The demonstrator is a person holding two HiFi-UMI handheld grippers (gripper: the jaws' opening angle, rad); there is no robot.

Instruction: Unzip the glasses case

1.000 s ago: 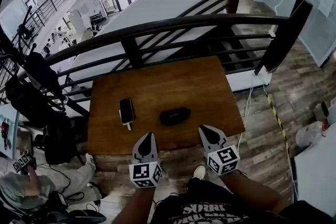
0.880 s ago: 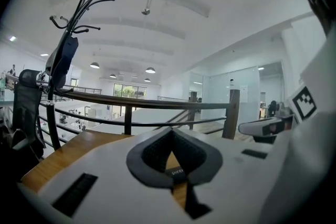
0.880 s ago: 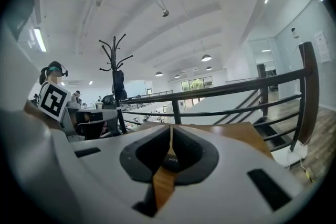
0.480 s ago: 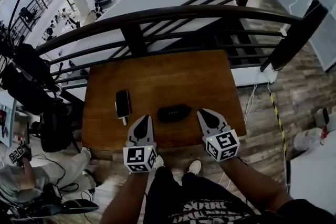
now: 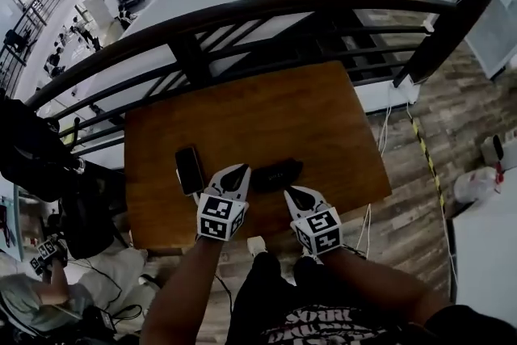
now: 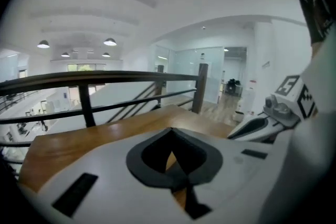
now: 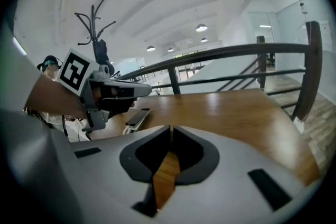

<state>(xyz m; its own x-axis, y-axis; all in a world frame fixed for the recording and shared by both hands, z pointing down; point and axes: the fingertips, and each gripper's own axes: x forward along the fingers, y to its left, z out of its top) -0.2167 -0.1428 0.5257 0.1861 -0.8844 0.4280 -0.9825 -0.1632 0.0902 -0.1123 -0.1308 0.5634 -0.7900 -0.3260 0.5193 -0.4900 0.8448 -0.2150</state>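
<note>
A black zipped glasses case [image 5: 275, 174] lies near the front edge of the wooden table [image 5: 266, 113]. My left gripper [image 5: 240, 171] is shut and empty, its tip just left of the case's left end. Also shut and empty, my right gripper [image 5: 292, 191] has its tip at the case's front right side. Whether either tip touches the case I cannot tell. The left gripper view shows the shut jaw tips [image 6: 170, 131] above bare wood, with the right gripper [image 6: 268, 120] at the side. The right gripper view shows the tips [image 7: 170, 127] meeting; the case is hidden in both gripper views.
A black phone [image 5: 189, 170] with a white cable lies left of the case, also visible as the phone [image 7: 137, 116] beyond the left gripper [image 7: 115, 91]. A dark metal railing [image 5: 242, 16] runs behind the table. A person [image 5: 32, 295] sits on the floor at lower left.
Both grippers have moved forward and down from the table's front edge to the case, the left to its left end, the right to its front right. The head view has shifted slightly.
</note>
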